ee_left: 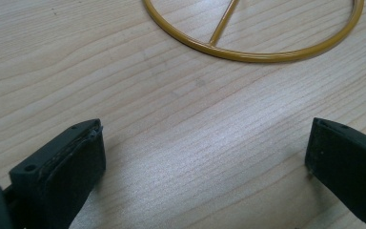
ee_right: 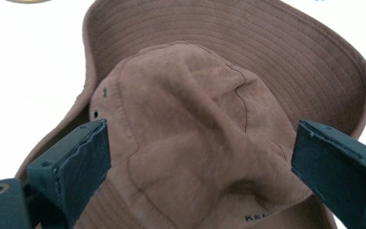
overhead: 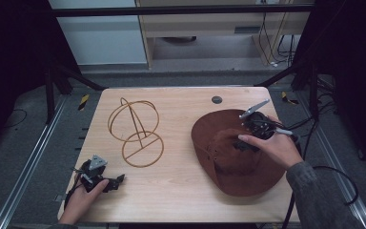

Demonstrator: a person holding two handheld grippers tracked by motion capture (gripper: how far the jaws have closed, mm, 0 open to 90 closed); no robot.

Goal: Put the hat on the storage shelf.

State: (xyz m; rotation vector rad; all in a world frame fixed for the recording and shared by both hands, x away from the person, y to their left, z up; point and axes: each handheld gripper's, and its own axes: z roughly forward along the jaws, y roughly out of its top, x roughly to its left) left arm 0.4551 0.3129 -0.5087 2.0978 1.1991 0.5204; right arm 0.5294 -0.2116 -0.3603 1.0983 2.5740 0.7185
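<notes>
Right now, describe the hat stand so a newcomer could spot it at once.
On the wooden table, look left of the brown hat, ahead of the left gripper. The stand is thin gold wire: a flat ring base, a post and an upright hoop. Nothing else there is see-through wire.

The left gripper (ee_left: pixel 205 162) hangs low over the pale wooden table (ee_left: pixel 124 71), its two black jaws spread wide apart (nothing between them). Beyond lies the gold wire ring (ee_left: pixel 267 56) of a stand, flat on the wood.
</notes>
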